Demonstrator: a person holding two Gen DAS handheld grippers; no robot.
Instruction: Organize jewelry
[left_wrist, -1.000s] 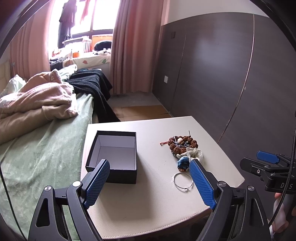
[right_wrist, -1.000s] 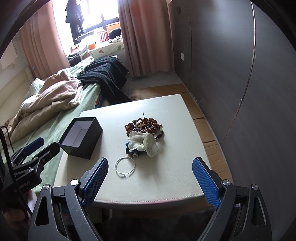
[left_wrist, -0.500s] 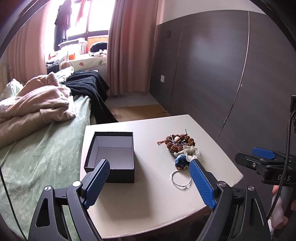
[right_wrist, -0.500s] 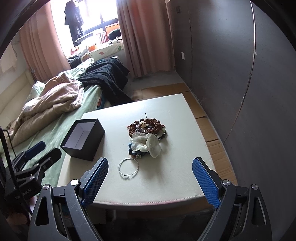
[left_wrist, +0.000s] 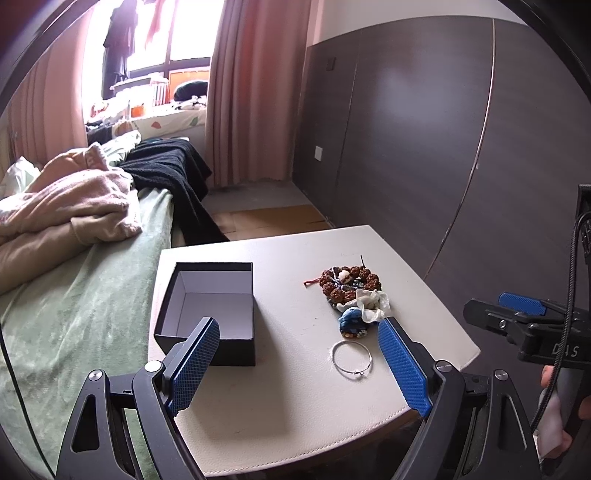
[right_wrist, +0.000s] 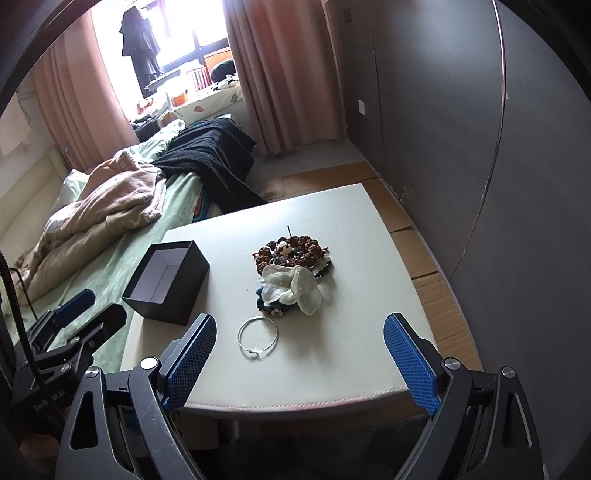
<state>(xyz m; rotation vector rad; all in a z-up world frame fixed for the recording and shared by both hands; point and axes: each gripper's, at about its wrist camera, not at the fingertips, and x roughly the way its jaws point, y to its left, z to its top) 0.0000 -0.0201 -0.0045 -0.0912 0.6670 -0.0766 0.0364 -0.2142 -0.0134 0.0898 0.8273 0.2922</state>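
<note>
Nothing is gathered yet: the black box (right_wrist: 166, 282) sits empty on the worktop (right_wrist: 351, 347), and the step in hand looks like a first pick. The silver bangle (right_wrist: 258, 338) lies flat just right of the box, nearer the front edge, so it seems the easiest start: come down steeply and pinch one side of the thin hoop. Beyond it, right of the box, lies the pile of beads and fabric flowers (right_wrist: 293, 269). The right gripper (right_wrist: 295, 354) hovers level before the worktop, fingers spread and empty; the left gripper (left_wrist: 295, 363) hangs near the box, equally spread and empty.
</note>
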